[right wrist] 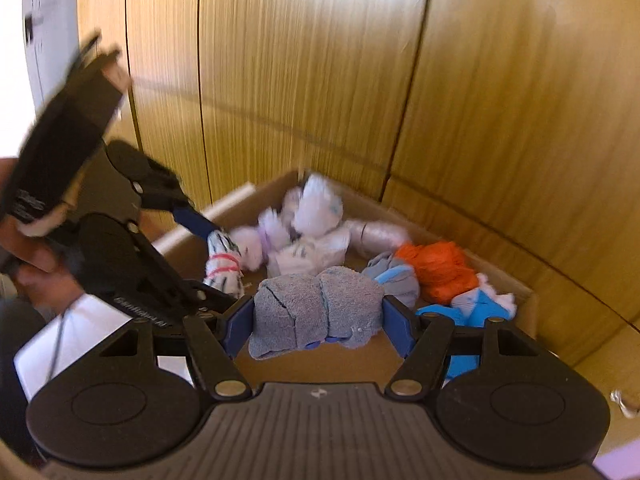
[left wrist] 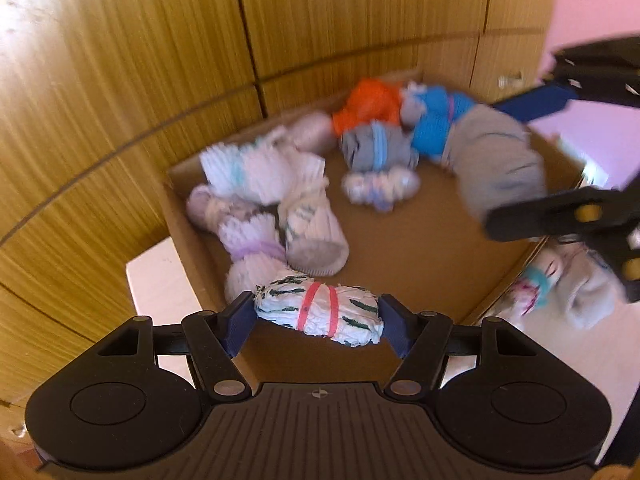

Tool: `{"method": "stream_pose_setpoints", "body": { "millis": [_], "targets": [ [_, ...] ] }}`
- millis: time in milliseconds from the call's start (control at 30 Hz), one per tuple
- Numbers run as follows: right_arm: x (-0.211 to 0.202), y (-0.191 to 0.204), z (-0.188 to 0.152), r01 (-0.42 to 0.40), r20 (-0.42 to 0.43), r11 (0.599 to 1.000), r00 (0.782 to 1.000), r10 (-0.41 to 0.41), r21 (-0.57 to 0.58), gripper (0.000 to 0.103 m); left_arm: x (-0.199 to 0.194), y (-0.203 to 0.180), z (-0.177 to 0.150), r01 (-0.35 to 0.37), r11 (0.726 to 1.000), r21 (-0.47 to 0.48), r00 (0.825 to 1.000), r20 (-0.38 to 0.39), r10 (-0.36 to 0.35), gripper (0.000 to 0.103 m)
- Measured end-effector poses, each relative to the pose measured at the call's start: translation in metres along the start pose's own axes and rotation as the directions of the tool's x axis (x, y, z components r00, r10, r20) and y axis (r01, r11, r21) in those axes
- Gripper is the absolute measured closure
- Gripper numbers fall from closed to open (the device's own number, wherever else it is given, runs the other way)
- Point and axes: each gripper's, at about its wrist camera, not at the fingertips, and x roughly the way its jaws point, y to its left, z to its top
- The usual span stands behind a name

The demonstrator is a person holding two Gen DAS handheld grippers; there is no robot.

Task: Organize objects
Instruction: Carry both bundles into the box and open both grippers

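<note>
The left claw (left wrist: 318,318) is grasping a white sock bundle (left wrist: 318,314) that has dark green marks and a red elastic band around its middle. Both blue pads (left wrist: 240,322) are pressing on the ends of the bundle, which is hanging over the near edge of a cardboard box (left wrist: 420,248).

The right claw (right wrist: 318,322) is grasping a grey sock bundle (right wrist: 316,312), and its blue pads (right wrist: 240,326) are touching the two sides of this bundle. In the left wrist view the same grey bundle is hanging over the right part of the box.

The box is standing on a white worktop (left wrist: 160,280), close to a wall of wooden panels (left wrist: 120,80). Inside the box several other bundles are lying: a group of white ones (left wrist: 264,184) at the left side, an orange one (left wrist: 370,104) at the far corner, a grey one with a blue band (left wrist: 376,148) in the middle, and a bright blue one (left wrist: 436,120) beside the orange. One more bundle with a turquoise band (left wrist: 556,284) is lying on the worktop outside the box, at its right side. In the right wrist view a person's hand (right wrist: 36,256) is holding the left tool.
</note>
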Motion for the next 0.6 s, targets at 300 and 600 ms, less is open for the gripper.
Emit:
{"method": "stream_pose_setpoints", "body": {
  "millis": [300, 600],
  "targets": [
    [0.065, 0.0, 0.004, -0.053, -0.129, 0.996, 0.991, 0.044, -0.068, 0.038, 0.021, -0.009, 0.003, -0.058, 0.994, 0.093, 0.998, -0.03, 0.061, 0.029],
    [0.075, 0.01, 0.021, -0.104, -0.159, 0.989, 0.983, 0.087, -0.107, 0.038, 0.015, -0.006, 0.002, -0.063, 0.992, 0.111, 0.998, -0.024, 0.066, 0.018]
  ]
}}
